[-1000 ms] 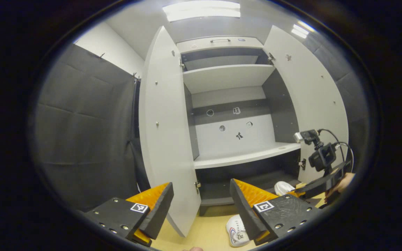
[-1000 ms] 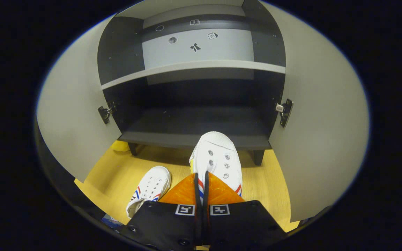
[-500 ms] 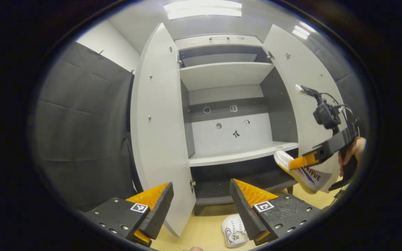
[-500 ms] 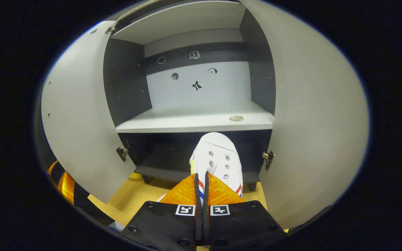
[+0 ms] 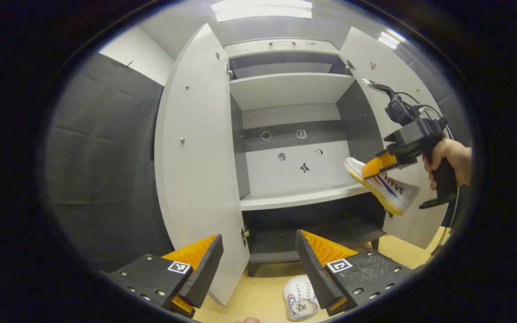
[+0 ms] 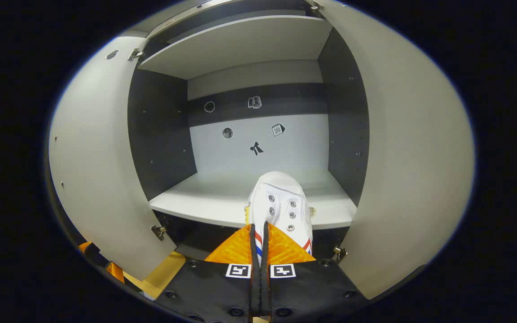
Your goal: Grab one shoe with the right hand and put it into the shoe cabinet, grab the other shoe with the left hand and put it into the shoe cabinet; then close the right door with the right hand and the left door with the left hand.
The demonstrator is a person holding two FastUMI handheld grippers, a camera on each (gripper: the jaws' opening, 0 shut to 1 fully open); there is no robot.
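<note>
Between the two fingers of the right hand-held gripper, a white shoe is being held by the edge of its upper, the jaws pinched nearly together on it, toe pointing forward. Seen from the left gripper view, that same gripper is hanging in the air at the right side of the shoe cabinet's opening, gripped by a person's hand, with the shoe tilting toe-up just in front of the right door. The shoe's toe is sitting over the front edge of the middle shelf, toward its right end, and is not yet resting on anything.

The left hand-held gripper is waiting with its jaws spread wide and nothing between them, near the lower edge of the left door. The other shoe is lying on the wooden floor just before the cabinet's bottom edge, beside the left gripper's fingertip.

Judging by this, the first step is in hand: the right shoe is being carried in. The next move calls for pushing it further over the shelf, lowering it flat, and letting go before backing out without catching either open door.
</note>
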